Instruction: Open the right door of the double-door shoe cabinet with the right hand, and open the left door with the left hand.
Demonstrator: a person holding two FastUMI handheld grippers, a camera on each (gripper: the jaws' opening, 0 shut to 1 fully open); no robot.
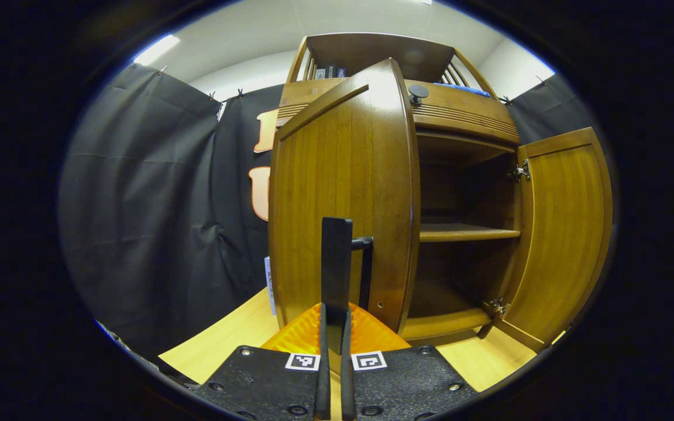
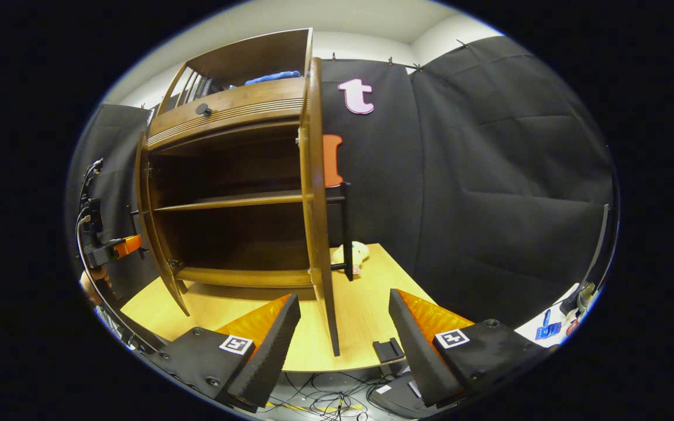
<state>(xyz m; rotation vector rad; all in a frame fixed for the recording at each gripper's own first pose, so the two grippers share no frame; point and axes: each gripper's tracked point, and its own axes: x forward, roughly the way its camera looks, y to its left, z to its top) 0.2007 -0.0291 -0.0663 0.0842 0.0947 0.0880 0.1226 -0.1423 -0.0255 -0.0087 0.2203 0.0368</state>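
Shoe cabinet [image 2: 226,175] stood on the table [image 2: 360,316], right door [image 2: 313,193] swung fully open. Your right gripper [image 2: 343,345] was off it, fingers apart. Left door [image 1: 343,199] approx. half open (handle [image 1: 365,269] clamped in your left gripper [image 1: 334,327]); more swing needed, I'd say.

Each handheld gripper has a rough black textured body fixed with round screws and carries square black-and-white markers, one by each finger. On the left gripper [image 1: 333,374] a ribbed translucent orange piece sits just behind the markers. The right gripper [image 2: 343,345] shows similar orange ribbed panels. Its other black parts seem to be plastic, though fisheye distortion blurs them.
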